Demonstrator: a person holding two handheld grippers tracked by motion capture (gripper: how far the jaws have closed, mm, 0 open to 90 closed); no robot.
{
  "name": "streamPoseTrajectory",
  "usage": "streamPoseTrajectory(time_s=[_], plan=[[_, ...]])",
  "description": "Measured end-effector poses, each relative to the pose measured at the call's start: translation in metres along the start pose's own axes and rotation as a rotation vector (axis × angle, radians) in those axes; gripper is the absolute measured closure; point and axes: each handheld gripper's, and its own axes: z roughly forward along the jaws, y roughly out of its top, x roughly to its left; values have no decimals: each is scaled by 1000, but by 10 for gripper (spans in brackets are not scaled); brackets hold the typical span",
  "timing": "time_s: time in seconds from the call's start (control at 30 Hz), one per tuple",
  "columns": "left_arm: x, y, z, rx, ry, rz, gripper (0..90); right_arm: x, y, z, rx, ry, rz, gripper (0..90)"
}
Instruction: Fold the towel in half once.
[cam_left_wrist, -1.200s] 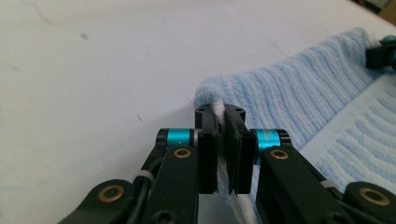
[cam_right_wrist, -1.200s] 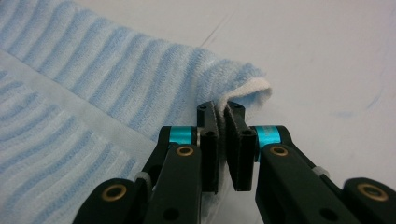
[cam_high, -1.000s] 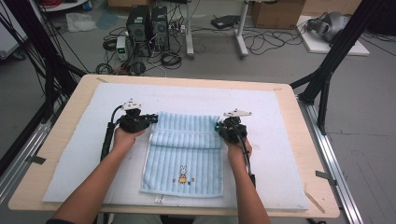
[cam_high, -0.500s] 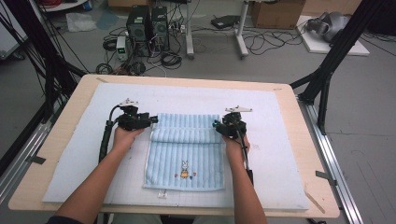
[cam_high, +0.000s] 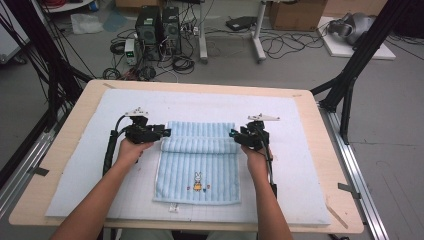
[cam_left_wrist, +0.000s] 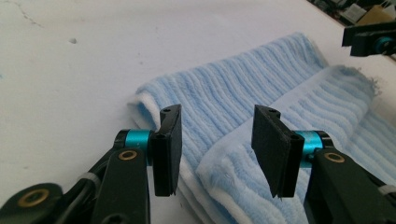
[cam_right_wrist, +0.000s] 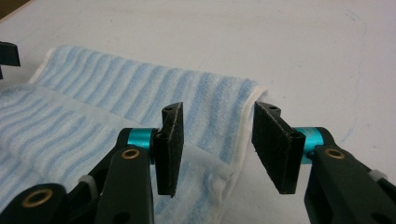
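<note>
A light blue striped towel (cam_high: 197, 170) with a small rabbit print lies on the white mat (cam_high: 300, 150), its far part folded over into a soft ridge. My left gripper (cam_high: 167, 133) is at the ridge's left end and my right gripper (cam_high: 232, 134) at its right end. In the left gripper view the left gripper (cam_left_wrist: 217, 140) stands open, its jaws astride the folded layer of the towel (cam_left_wrist: 261, 93). In the right gripper view the right gripper (cam_right_wrist: 217, 140) is also open, over the white-hemmed corner of the towel (cam_right_wrist: 140, 93).
The mat covers most of a wooden table (cam_high: 65, 145). Black frame legs stand at both sides, and computers and cables sit on the floor behind. A black cable trails from each gripper along the forearm.
The towel's near hem has slid a little away from the person and the fold ridge sits slightly farther back. Both grippers have barely moved.
</note>
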Motion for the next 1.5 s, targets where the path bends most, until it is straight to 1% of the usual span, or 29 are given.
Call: streamPoseTrajectory(time_s=[0.07, 0.1, 0.17, 0.23, 0.27, 0.3, 0.33, 0.43, 0.47, 0.53, 0.57, 0.6, 0.63, 0.7, 0.73, 0.77, 0.8, 0.9, 0.93, 0.97, 1.03, 1.1, 1.17, 1.23, 1.3, 1.33, 1.4, 1.43, 1.5], plan=[[-1, -5, 2, 32, 25, 4, 509, 1, 0, -1, 13, 5, -26, 549], [-1, -8, 2, 41, 34, 12, 500, 0, -1, -2, 31, 14, -42, 556], [-2, -12, 3, 54, 29, 9, 496, -1, -2, -4, 34, 19, -39, 556], [-3, -14, 4, 78, 25, 23, 504, -2, -1, -4, 34, 23, -37, 556], [-4, -14, 5, 81, 25, 32, 566, -2, -2, -5, 35, 32, -28, 556], [-5, -14, 5, 80, 26, 36, 595, -2, -2, -4, 42, 38, -30, 557], [-5, -14, 5, 82, 27, 45, 595, -2, -2, -4, 42, 38, -30, 557], [-6, -15, 6, 91, 26, 58, 709, -1, -5, 2, 95, 57, -39, 573], [-7, -15, 5, 93, 29, 60, 777, -1, -6, 4, 112, 57, -42, 574], [-7, -14, 4, 92, 32, 74, 796, -1, -7, 7, 138, 61, -42, 588], [-7, -14, 3, 96, 36, 82, 809, -2, -9, 9, 160, 74, -36, 620], [-7, -14, 2, 94, 34, 82, 809, -2, -9, 9, 160, 74, -36, 620], [-8, -14, 1, 87, 33, 80, 810, -4, -10, 10, 174, 77, -33, 642], [-8, -14, 0, 81, 29, 85, 810, -5, -12, 11, 194, 77, -42, 732], [-9, -14, -1, 68, 31, 89, 810, -5, -13, 10, 196, 76, -47, 790], [-9, -15, -3, 55, 27, 95, 810, -5, -14, 7, 174, 69, -72, 812], [-10, -15, -4, 55, 24, 95, 809, -4, -15, 6, 164, 67, -84, 820], [-12, -15, -6, 47, 11, 108, 807, -5, -20, 3, 150, 71, -88, 826], [-13, -15, -7, 41, 8, 116, 809, -4, -22, 0, 133, 73, -89, 826], [-14, -14, -9, 33, 7, 123, 809, -4, -22, 0, 133, 73, -89, 826], [-15, -15, -13, 14, 1, 126, 809, -2, -23, -8, 102, 88, -101, 826], [-17, -17, -18, -2, -6, 119, 809, 0, -24, -11, 96, 93, -104, 826], [-18, -20, -23, -14, -20, 111, 809, 2, -25, -17, 75, 105, -110, 826], [-21, -23, -28, -24, -38, 106, 809, 6, -27, -24, 63, 114, -123, 827], [-24, -25, -33, -34, -46, 106, 808, 9, -29, -30, 50, 126, -136, 826], [-25, -27, -36, -42, -51, 103, 807, 11, -31, -33, 54, 132, -138, 826], [-27, -31, -41, -53, -53, 103, 807, 13, -34, -38, 44, 130, -158, 827], [-27, -33, -44, -61, -56, 101, 809, 15, -39, -43, 32, 140, -151, 826], [-27, -39, -50, -74, -59, 88, 809, 16, -42, -46, 29, 143, -150, 826]])
